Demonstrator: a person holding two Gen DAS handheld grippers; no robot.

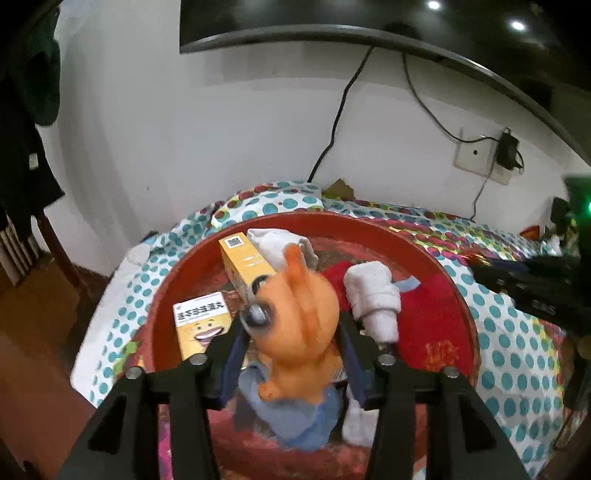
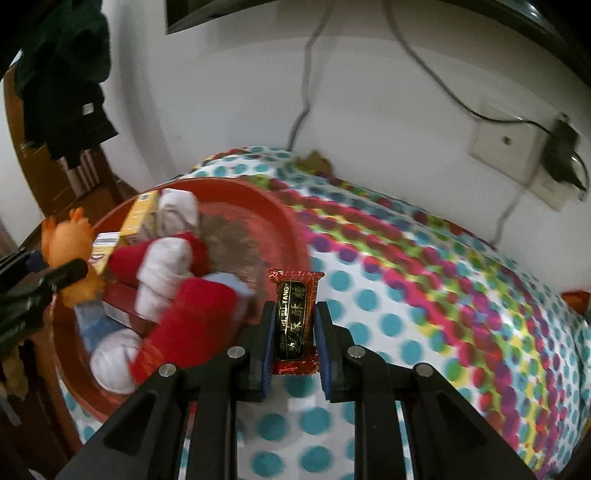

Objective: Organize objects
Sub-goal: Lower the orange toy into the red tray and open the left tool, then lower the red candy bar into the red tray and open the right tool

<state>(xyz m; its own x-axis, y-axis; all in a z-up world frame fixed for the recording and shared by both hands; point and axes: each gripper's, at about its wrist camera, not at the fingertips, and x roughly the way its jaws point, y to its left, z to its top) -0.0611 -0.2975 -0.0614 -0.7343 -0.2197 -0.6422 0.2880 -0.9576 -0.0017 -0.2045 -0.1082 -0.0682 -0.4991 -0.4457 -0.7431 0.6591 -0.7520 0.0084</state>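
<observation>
My left gripper (image 1: pixel 293 334) is shut on an orange plush toy (image 1: pixel 299 317) and holds it above the red round tray (image 1: pixel 463 306). The toy also shows at the left of the right wrist view (image 2: pixel 70 251). My right gripper (image 2: pixel 295 321) is shut on a red and black candy packet (image 2: pixel 295 317), held over the dotted cloth just right of the tray (image 2: pixel 291 229). In the tray lie yellow boxes (image 1: pixel 243 262), white and red socks (image 1: pixel 373 299) and a blue cloth (image 1: pixel 295 421).
The tray sits on a table under a polka-dot cloth (image 2: pixel 424 295) against a white wall. A wall socket with a black charger (image 2: pixel 561 155) and cables hang behind. A dark TV (image 1: pixel 369 18) is above. Dark clothes (image 2: pixel 62 74) hang at the left.
</observation>
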